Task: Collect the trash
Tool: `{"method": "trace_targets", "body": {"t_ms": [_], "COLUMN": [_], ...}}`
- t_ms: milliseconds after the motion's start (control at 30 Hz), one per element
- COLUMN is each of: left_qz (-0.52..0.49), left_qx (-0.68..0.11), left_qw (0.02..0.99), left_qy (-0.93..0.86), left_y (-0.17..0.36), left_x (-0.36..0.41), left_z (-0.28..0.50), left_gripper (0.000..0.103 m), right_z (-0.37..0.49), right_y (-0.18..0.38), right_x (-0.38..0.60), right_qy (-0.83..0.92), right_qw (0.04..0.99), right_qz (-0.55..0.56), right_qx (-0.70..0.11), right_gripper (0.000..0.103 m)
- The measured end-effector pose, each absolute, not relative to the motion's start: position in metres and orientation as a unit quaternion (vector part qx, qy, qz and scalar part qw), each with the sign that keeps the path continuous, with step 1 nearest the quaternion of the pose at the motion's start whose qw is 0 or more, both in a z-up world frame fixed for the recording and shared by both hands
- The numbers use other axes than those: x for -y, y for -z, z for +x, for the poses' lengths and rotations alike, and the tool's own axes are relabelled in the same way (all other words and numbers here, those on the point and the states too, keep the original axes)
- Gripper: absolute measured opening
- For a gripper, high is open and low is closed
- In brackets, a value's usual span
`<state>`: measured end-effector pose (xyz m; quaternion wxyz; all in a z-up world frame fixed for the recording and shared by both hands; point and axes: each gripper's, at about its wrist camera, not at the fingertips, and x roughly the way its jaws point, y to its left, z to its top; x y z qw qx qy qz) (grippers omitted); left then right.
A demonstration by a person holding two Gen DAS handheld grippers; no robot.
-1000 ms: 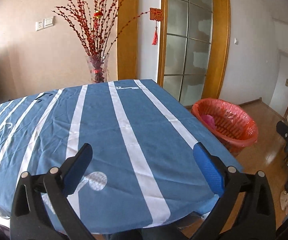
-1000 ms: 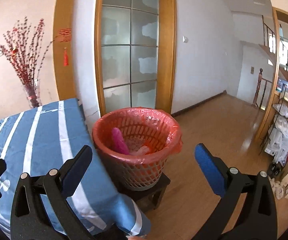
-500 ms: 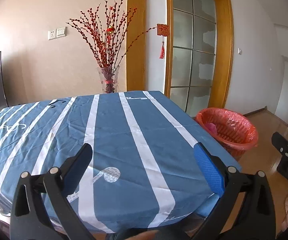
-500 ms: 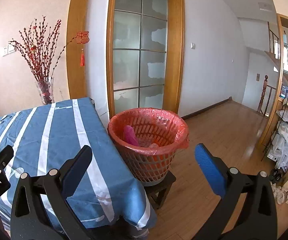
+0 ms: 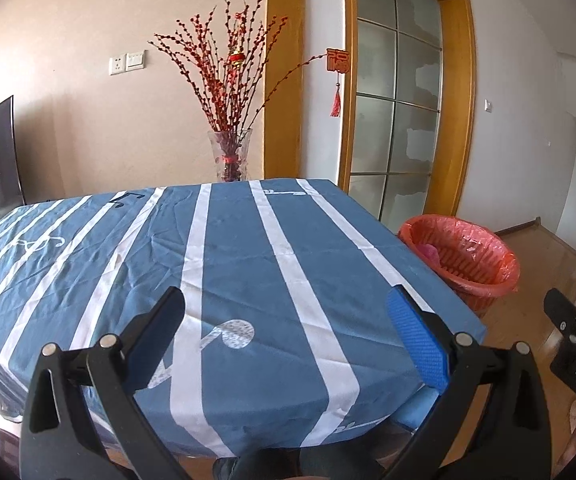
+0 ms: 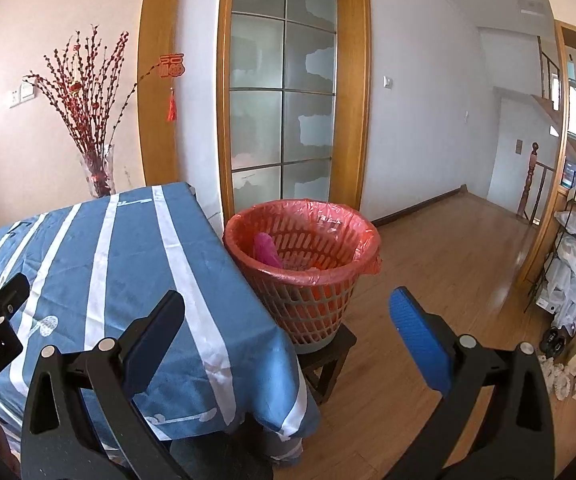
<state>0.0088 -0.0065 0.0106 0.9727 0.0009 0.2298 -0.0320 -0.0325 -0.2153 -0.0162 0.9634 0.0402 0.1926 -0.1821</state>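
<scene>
- Claws: my left claw (image 5: 284, 332) is spread wide with nothing between its fingers; my right claw (image 6: 288, 332) is likewise spread wide and grips nothing.
- Left claw position: I hold it above the near edge of the table (image 5: 228, 248), which is covered by a blue cloth with white stripes.
- Right claw position: I hold it off the table's right corner, above the wooden floor (image 6: 440, 264), with its left finger over the cloth and its right finger over the floor.
- Neighbouring claw: each view catches the other claw at its edge, the right one at the right border of the left view, the left one at the left border of the right view.
- Trash basket (image 6: 308, 300): it stands just beside the table's right edge, raised on a small dark stool (image 6: 328, 356), and is lined with a red bag.
- Trash: a pink item (image 6: 267, 250) lies inside the basket against its left wall; other pieces beneath it are too unclear to name.
- Background: a glass vase (image 5: 230, 156) of red branches stands behind the table's far edge, beside a frosted glass door (image 6: 284, 100) in a wooden frame.
</scene>
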Motion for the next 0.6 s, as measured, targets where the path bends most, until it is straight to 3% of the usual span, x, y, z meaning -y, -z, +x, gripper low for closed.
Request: {"method": "trace_targets", "body": {"t_ms": [600], "left_qz": [-0.008], "left_qx": [-0.228], "left_qw": [0.973], "left_qy": [0.022], "left_y": [-0.006], "left_x": [-0.008], "left_z": [-0.013], "left_gripper": [0.099], "right_z": [-0.052], "right_y": [0.018], "right_x": [0.210], "right_qy": [0.182], "right_qw": [0.964], "right_qz": [0.042], "right_qx": [-0.187], "right_gripper": [0.101]}}
